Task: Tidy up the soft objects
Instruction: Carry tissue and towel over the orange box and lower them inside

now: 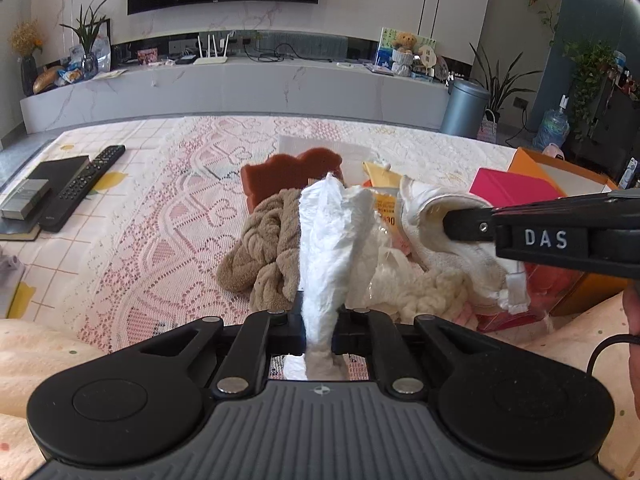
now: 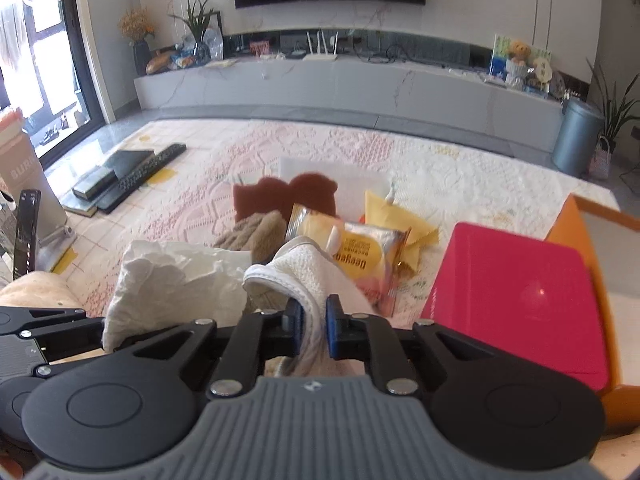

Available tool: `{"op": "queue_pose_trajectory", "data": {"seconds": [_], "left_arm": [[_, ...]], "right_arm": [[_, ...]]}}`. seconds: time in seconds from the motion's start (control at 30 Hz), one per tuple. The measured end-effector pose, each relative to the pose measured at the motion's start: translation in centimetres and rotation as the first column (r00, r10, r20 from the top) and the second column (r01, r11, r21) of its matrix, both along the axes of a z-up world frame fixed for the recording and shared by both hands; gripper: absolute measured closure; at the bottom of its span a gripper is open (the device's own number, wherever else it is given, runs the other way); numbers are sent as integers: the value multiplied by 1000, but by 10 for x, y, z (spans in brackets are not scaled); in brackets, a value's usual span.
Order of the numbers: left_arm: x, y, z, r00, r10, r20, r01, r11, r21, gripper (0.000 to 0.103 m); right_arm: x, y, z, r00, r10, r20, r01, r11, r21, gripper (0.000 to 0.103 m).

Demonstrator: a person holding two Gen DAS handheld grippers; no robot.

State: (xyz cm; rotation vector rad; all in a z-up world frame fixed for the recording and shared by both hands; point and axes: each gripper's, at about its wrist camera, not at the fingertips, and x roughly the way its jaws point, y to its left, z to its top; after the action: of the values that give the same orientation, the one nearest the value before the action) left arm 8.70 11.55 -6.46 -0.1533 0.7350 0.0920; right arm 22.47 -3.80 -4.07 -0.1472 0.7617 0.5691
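Note:
My left gripper (image 1: 319, 326) is shut on a crumpled white paper towel (image 1: 334, 232) that stands up between its fingers; the towel also shows in the right wrist view (image 2: 172, 284). My right gripper (image 2: 314, 332) is shut on the rim of a white slipper (image 2: 296, 276), which also shows in the left wrist view (image 1: 448, 236), held above the pile. On the lace-covered table lie a brown knitted cloth (image 1: 264, 248), a cream fluffy cloth (image 1: 424, 292), a rust-red sponge (image 1: 288, 176) and yellow snack packets (image 2: 360, 256).
A magenta box (image 2: 516, 292) sits inside an orange box (image 2: 604, 280) at the right. A remote control (image 1: 86, 188) and dark books (image 1: 40, 188) lie at the table's far left. A yellow envelope (image 2: 400, 216) lies behind the packets.

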Motion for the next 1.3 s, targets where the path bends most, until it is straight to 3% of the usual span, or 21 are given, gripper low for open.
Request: {"op": "queue_pose_trajectory", "data": {"seconds": [0.27, 0.63, 0.8, 1.0, 1.3], "left_arm": [[-10, -9, 29, 998, -4, 58, 3, 1000, 7, 93], [-15, -27, 57, 992, -57, 113, 59, 998, -21, 93], [-8, -48, 70, 984, -114, 140, 118, 993, -21, 93], [13, -79, 83, 967, -197, 162, 208, 977, -53, 93], [80, -132, 95, 936, -325, 139, 344, 926, -153, 93]], "right_arm": [[-22, -26, 37, 995, -20, 93, 15, 998, 54, 93], [-34, -84, 76, 992, -83, 95, 65, 982, 180, 93], [-37, -109, 88, 984, -123, 129, 97, 977, 188, 93], [-30, -141, 104, 966, -182, 182, 151, 973, 174, 93], [1, -184, 104, 935, -290, 205, 273, 956, 105, 93]]}}
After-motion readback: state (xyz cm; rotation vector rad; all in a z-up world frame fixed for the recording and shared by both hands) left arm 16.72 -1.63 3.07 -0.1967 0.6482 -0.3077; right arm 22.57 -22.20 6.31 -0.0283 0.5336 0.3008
